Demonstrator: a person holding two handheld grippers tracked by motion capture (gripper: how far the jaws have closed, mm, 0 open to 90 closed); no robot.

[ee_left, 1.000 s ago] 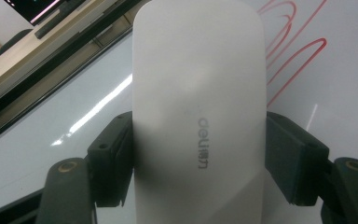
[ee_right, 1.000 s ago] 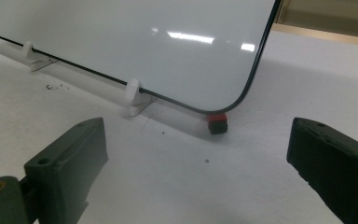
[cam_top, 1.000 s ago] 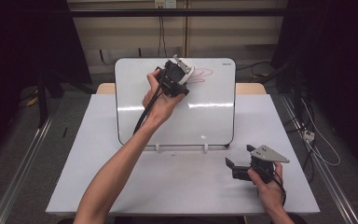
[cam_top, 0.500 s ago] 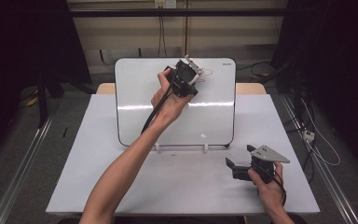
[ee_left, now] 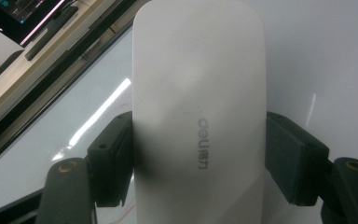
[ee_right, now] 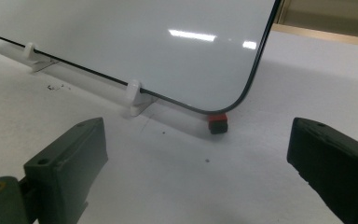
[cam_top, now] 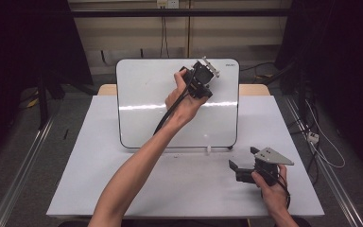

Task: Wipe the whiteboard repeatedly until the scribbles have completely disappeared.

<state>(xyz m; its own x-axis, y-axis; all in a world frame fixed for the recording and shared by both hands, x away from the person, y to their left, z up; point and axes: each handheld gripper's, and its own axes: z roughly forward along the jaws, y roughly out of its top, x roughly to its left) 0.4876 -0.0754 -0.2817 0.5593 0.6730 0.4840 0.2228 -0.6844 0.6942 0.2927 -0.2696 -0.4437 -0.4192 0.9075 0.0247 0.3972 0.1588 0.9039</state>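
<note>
While the left gripper [cam_top: 209, 71] is held up against the upper right part of the whiteboard [cam_top: 142, 109], its fingers [ee_left: 114, 158] clamp a white eraser [ee_left: 198, 116] by its two long sides. Eraser's long axis runs along the fingers, rounded end pointing away from the hand, toward the board's top right corner in the high view; printed face turned to the gripper's camera, other face toward the board. Board stands tilted back on small white clips [ee_right: 133, 93] at the far middle of the white surface [cam_top: 99, 179]. Small red-and-black piece [ee_right: 217, 122] sits under the board's right lower corner. Right gripper [cam_top: 241, 161] rests low on the surface, near right, fingers [ee_right: 74, 154] wide, holding nothing, facing the board's bottom edge.
</note>
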